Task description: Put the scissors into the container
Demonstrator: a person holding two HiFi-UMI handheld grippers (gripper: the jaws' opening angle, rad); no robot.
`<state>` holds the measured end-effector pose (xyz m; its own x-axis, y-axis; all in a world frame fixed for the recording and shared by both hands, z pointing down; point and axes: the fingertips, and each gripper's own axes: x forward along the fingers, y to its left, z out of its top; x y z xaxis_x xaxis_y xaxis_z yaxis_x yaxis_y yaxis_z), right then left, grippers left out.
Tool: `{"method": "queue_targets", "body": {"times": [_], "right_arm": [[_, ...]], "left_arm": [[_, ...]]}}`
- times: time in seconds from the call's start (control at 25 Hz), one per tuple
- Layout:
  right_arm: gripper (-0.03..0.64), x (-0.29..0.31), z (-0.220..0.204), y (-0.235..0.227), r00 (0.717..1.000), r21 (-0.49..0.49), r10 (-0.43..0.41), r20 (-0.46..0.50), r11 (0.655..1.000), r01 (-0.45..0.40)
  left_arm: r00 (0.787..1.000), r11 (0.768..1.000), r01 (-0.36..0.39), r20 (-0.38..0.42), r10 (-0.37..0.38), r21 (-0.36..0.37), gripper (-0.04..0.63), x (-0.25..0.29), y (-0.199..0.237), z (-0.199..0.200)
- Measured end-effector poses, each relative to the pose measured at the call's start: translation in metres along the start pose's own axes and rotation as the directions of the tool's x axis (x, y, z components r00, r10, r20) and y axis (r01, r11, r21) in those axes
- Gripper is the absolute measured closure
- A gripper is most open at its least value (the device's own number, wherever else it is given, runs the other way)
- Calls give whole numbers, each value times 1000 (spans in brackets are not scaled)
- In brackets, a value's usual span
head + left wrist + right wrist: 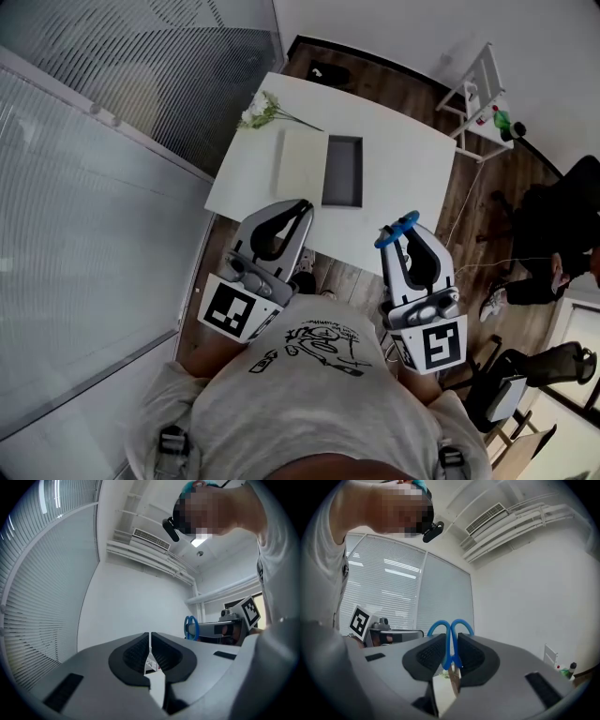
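Note:
Blue-handled scissors (397,229) stick out of my right gripper (410,232), which is shut on them just off the table's near edge. In the right gripper view the blue loops (450,632) rise past the jaws and the blades run down between the pads. The container (342,172) is an open grey box on the white table (403,159), with a cream lid (302,161) lying at its left side. My left gripper (300,206) is shut and holds nothing, close to the near edge. From the left gripper view (150,641) the scissors (191,627) show at the right.
A sprig of white flowers (267,111) lies at the table's far left corner. A white rack (478,94) stands beyond the table's right end. A person in black (553,225) sits at the right, and a chair (506,384) is near my right side.

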<state>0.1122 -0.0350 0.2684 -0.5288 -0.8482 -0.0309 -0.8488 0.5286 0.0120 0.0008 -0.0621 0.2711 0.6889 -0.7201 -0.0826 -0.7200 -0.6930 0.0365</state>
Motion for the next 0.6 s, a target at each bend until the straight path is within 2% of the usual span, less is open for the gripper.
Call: {"method": "queue_targets", "body": {"times": [0.6], "right_arm": [[528,83,1,-12,999,-4,-35,-17,999,35]], "left_arm": [[999,999,32,5,-32,-13,565,35,79,4]]}}
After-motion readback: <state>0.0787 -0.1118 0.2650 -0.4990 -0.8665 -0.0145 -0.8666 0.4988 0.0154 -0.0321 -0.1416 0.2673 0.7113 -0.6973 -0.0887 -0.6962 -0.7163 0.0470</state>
